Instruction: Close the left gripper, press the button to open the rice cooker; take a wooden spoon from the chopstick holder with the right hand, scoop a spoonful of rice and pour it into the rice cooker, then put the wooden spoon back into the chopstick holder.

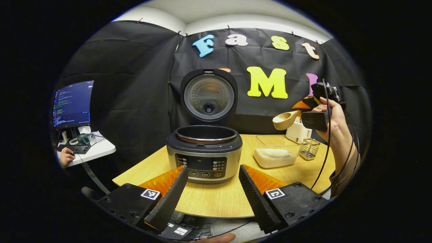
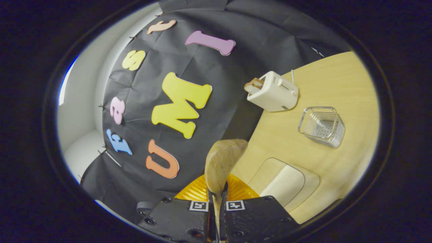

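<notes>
Spoon [image 2: 222, 158] shown clamped by its handle between the two fingers of the right tool [image 2: 217, 202], the bowl leading forward along the tool's own axis; in the left gripper view the same spoon [image 1: 285, 119] is seen held aloft in the right tool [image 1: 312, 116], bowl turned toward the rice cooker and apparently empty. The rice container [image 1: 275, 153] is set on the counter [image 1: 216, 199] below and slightly cooker-side of the raised spoon, with the wire chopstick holder [image 1: 309, 148] just beside it on the far side from the cooker. In the right gripper view the container [image 2: 287, 184] lies low and to the right of the spoon's tip, so a downward dip of the bowl is judged to be the scooping move still to come. The right hand is the nearer to the rice. The rice cooker [image 1: 205, 152] stands open, lid [image 1: 208, 96] upright, pot exposed. The left tool [image 1: 212, 192] is held with its fingers apart, empty, facing the cooker's control panel from near the counter's edge. A toaster [image 2: 273, 91] stands behind the holder [image 2: 322, 126].
</notes>
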A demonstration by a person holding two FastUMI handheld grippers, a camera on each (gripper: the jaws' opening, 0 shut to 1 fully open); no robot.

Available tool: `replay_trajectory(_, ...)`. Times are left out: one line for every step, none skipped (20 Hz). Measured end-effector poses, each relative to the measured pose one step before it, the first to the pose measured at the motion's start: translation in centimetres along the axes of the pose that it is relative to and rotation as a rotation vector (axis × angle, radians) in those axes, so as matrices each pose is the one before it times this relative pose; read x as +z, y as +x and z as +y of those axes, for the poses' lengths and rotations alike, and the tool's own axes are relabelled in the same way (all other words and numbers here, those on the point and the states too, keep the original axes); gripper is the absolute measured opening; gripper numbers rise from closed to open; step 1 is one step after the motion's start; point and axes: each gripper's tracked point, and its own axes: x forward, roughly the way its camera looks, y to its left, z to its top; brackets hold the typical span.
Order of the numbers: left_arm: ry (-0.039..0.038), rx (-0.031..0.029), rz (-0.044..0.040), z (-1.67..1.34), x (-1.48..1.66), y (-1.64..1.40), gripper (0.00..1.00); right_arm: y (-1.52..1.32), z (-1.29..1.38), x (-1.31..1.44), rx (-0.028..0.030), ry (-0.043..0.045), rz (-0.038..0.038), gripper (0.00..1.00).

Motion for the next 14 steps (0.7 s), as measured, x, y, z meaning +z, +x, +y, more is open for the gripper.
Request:
replay_trajectory(-0.00273, -0.00075, -0.00261, 0.191, -0.048, -0.178, 0.97, 0.141, 1.253, -1.033, 0.01065, -0.02944, 0.00772, 0.02)
replay_trajectory(-0.00319, 0.00075, -0.00254, 0.151, 0.021, -0.247, 0.97, 0.233, 1.054, -1.012, 0.00750, -0.02659, 0.00871, 0.04)
replay_trajectory(-0.00467, -0.00085, -0.00307, 0.191, -0.022, -0.238, 0.97, 0.109, 1.112, -1.230, 0.00813, -0.02377, 0.01140, 0.04)
replay_trajectory(-0.00420, -0.00302, -0.00177, 0.048, -0.065, -0.217, 0.97, 0.218, 1.126, -1.225, 0.01134, -0.01829, 0.01216, 0.04)
replay_trajectory(-0.00085, -0.00283, -0.00271, 0.055, -0.071, -0.199, 0.97, 0.242, 1.113, -1.247, 0.01246, -0.01927, 0.01297, 0.05)
replay_trajectory(0.00216, 0.00005, -0.00123, 0.103, -0.035, -0.170, 0.97, 0.286, 1.044, -1.241, 0.01213, -0.01901, 0.01777, 0.04)
replay_trajectory(0.00317, 0.00160, -0.00136, 0.195, -0.189, -0.144, 0.97, 0.327, 0.981, -1.423, 0.01002, -0.01965, 0.01860, 0.02)
replay_trajectory(0.00218, 0.00331, -0.00076, 0.224, -0.032, -0.158, 0.97, 0.312, 0.954, -1.255, 0.00856, -0.02129, 0.01646, 0.04)
replay_trajectory(-0.00300, 0.00572, 0.00366, 0.317, -0.232, -0.053, 0.97, 0.528, 0.981, -1.040, 0.00571, -0.03036, 0.00958, 0.04)
replay_trajectory(-0.00695, 0.00264, 0.00373, 0.289, -0.123, -0.269, 0.98, 0.467, 0.981, -0.902, 0.00811, -0.05056, 0.00733, 0.02)
replay_trajectory(-0.00100, -0.00456, -0.00173, 0.047, -0.157, -0.350, 0.97, 0.373, 0.990, -0.840, 0.00537, -0.06168, 0.00201, 0.05)
replay_trajectory(0.00567, 0.00102, -0.00066, 0.166, -0.092, -0.157, 0.97, 0.367, 0.923, -0.723, 0.00614, -0.06109, 0.00328, 0.04)
replay_trajectory(0.00474, 0.00525, 0.00061, 0.337, -0.141, -0.188, 0.97, 0.319, 1.106, -0.787, 0.01027, -0.05446, 0.00557, 0.02)
replay_trajectory(-0.00033, 0.00315, 0.00016, 0.094, 0.038, -0.040, 0.97, 0.360, 1.010, -0.679, 0.01385, -0.04720, 0.01002, 0.04)
